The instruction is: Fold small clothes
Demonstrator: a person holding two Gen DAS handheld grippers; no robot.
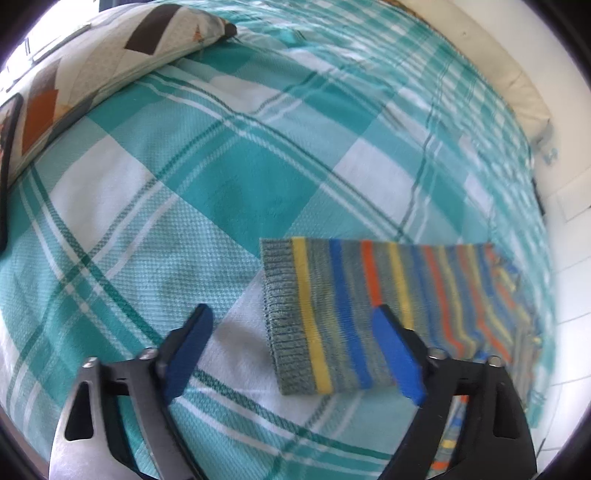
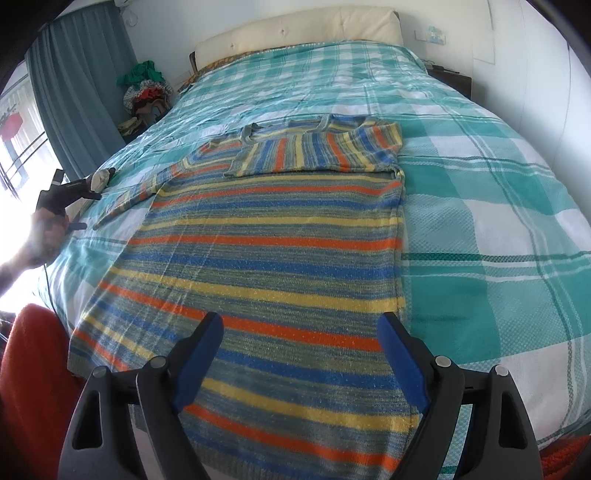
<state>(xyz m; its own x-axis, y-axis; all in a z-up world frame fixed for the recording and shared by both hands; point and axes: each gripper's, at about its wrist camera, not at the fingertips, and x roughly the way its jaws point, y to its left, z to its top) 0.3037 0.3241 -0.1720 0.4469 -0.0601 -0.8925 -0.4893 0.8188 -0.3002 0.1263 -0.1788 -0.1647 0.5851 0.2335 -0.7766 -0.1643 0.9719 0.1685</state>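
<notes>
The striped sweater (image 2: 269, 236) lay flat on the checked bedspread (image 2: 480, 206), its soft, floppy sleeve cuff (image 1: 291, 317) between the left gripper (image 1: 291, 349)'s wide, empty jaws, the likeliest pinch point, while the right gripper (image 2: 301, 360) gaped empty over the hem.

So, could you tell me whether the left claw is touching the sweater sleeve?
Cannot tell: in the left wrist view, the open left claw overlaps the sleeve, hiding any gap.

**A bright bedroom with a checked bed**

A wide bed (image 2: 480, 206) under a teal-and-white checked cover fills the room, its cream padded headboard (image 2: 295, 33) against a white wall (image 2: 535, 74). Grey-green curtains (image 2: 77, 92) hang beside a glaring window (image 2: 14, 147). A patterned pillow (image 1: 92, 66) lies at one edge
</notes>
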